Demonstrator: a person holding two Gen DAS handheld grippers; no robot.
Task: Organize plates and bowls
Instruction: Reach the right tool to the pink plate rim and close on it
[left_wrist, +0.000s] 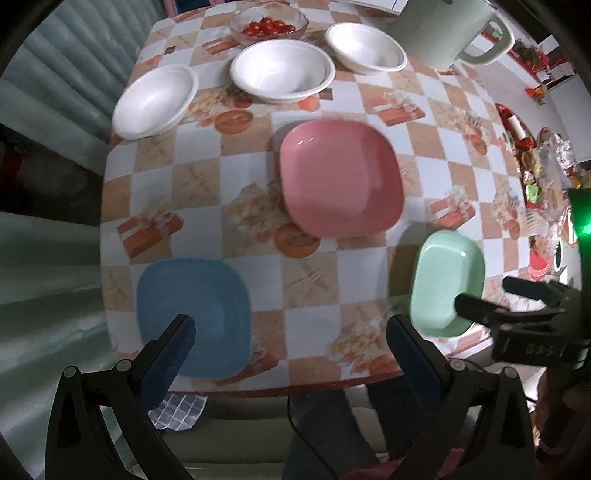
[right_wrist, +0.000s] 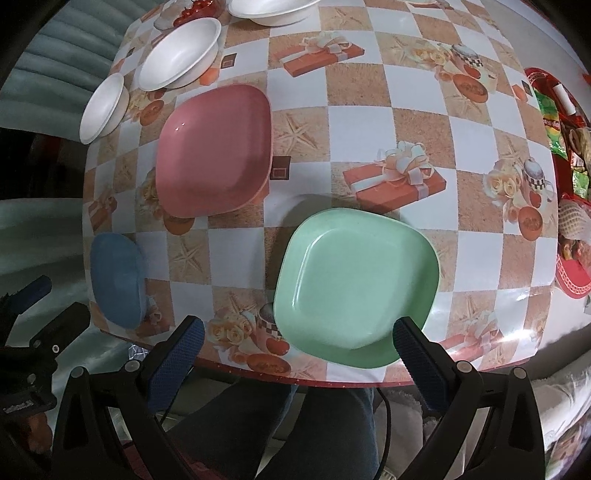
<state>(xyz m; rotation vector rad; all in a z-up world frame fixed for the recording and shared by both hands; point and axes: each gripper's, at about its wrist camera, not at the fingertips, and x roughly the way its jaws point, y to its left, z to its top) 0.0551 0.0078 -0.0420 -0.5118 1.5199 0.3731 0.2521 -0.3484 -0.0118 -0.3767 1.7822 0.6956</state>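
Three square plates lie apart on the checked tablecloth: a blue plate (left_wrist: 192, 317) at the near left, a pink plate (left_wrist: 340, 181) in the middle, and a green plate (left_wrist: 447, 284) at the near right. Three white bowls (left_wrist: 282, 70) stand in a row behind them. My left gripper (left_wrist: 291, 332) is open and empty above the table's near edge, right of the blue plate. My right gripper (right_wrist: 297, 339) is open and empty over the near edge of the green plate (right_wrist: 356, 284). The pink plate (right_wrist: 214, 151) and blue plate (right_wrist: 116, 278) show to its left.
A glass bowl of cherry tomatoes (left_wrist: 269, 22) and a pale green jug (left_wrist: 447, 29) stand at the back. Snack packets and a red tray (right_wrist: 569, 155) crowd the right side. The table's front edge (right_wrist: 332, 382) is just below the grippers, with my legs under it.
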